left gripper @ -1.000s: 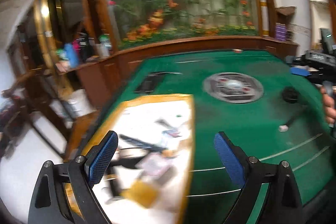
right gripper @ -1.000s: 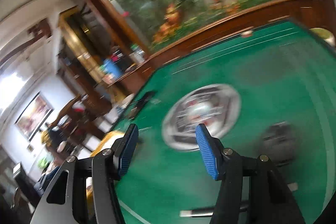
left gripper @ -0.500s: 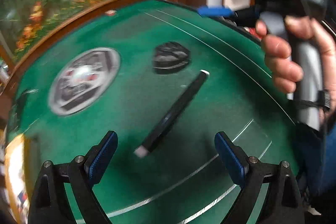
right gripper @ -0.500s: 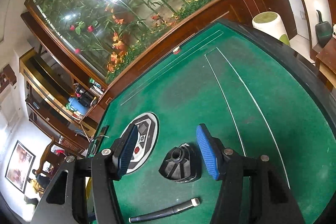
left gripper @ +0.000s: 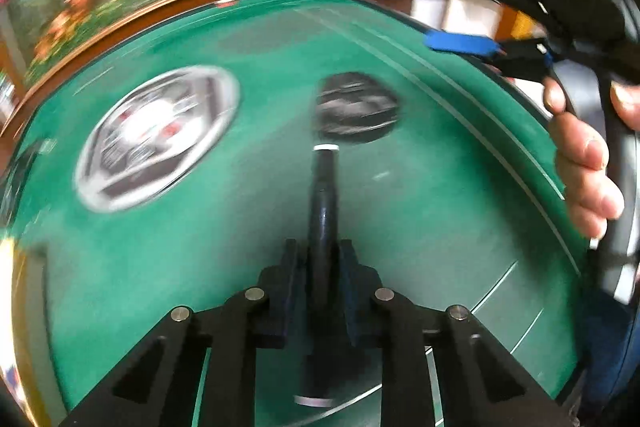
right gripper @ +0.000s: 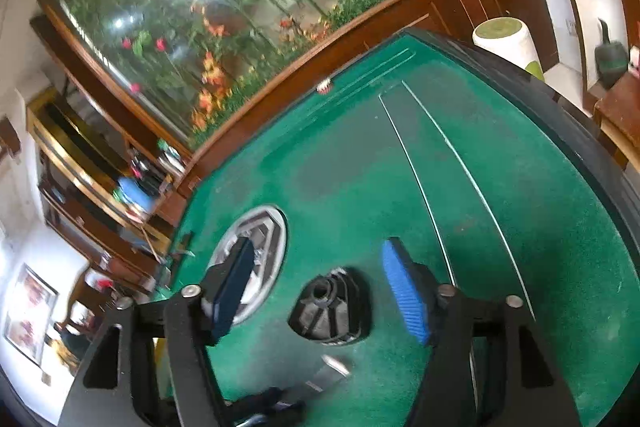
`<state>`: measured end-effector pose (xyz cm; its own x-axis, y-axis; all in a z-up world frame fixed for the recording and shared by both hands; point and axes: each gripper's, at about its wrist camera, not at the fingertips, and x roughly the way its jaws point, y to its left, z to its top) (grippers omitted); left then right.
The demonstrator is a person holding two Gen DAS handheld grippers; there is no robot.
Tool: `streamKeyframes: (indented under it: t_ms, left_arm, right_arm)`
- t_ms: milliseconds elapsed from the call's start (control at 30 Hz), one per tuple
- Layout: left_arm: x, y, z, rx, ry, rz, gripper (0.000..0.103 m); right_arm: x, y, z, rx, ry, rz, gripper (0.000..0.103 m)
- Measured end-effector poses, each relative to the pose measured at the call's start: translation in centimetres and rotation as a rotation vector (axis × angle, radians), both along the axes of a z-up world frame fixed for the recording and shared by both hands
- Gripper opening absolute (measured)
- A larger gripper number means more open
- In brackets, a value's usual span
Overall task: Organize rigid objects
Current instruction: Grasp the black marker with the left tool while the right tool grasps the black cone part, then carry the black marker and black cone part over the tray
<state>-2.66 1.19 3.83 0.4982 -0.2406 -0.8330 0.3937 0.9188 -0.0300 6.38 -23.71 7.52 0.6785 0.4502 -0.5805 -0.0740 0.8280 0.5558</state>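
My left gripper (left gripper: pixel 318 267) is shut on a black pen-like stick (left gripper: pixel 324 195) with white ends; the stick points forward over the green felt table (left gripper: pixel 420 207). A black ribbed round cap (left gripper: pixel 356 107) lies just beyond the stick's far tip. In the right wrist view the same cap (right gripper: pixel 330 307) sits between the open fingers of my right gripper (right gripper: pixel 320 291), low over the felt. The stick's white tip (right gripper: pixel 336 365) shows blurred below the cap. My right gripper also shows in the left wrist view (left gripper: pixel 460 43), held by a hand.
A round silver control panel (left gripper: pixel 156 135) is set in the table's middle, left of the cap; it also shows in the right wrist view (right gripper: pixel 256 259). A wooden ledge (right gripper: pixel 320 47) with fake flowers runs behind the table. A white stool (right gripper: pixel 508 43) stands past the far corner.
My left gripper has closed on the stick, which lay loose on the felt before. My right gripper has come down so the cap sits between its fingers.
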Motion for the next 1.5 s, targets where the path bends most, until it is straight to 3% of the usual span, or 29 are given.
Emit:
streamKeyframes:
  t_ms: [200,267,600,800,867,1000,1200,1500]
  left_arm:
    - [-0.7,5.9,-0.3,-0.045,-0.007,0.156,0.015]
    - [-0.9,6.6,-0.3,-0.075,-0.001,0.164,0.015]
    - [-1.2,6.2,0.0,-0.033,-0.046,0.160,0.015]
    - [-1.0,6.1,0.0,-0.028,-0.051,0.160,0.016]
    - [-1.0,6.1,0.0,-0.027,-0.051,0.162,0.017]
    - [-1.1,5.9,0.0,-0.016,-0.061,0.159,0.017]
    - [-1.3,6.4,0.5,-0.069,-0.065,0.168,0.014]
    - [-1.7,7.0,1.9,-0.055,-0.119,0.213,0.014]
  right_arm:
    - [0.1,2.3,-0.8,-0.133,0.025,0.037,0.072]
    - [0.1,3.2,-1.1,-0.192,0.031,0.057,0.076]
    - [0.1,8.1,-3.5,-0.484,0.050,0.137,0.076]
    - [0.3,9.0,-4.3,-0.536,0.069,0.164,0.075]
    - [0.3,9.1,-4.6,-0.534,0.072,0.177,0.065]
    - [0.0,9.2,-4.5,-0.538,0.066,0.180,0.065]
    - [-0.4,9.1,-3.6,-0.496,0.026,0.187,0.065]
    - [-1.1,10.0,-2.5,-0.461,-0.035,0.234,0.065]
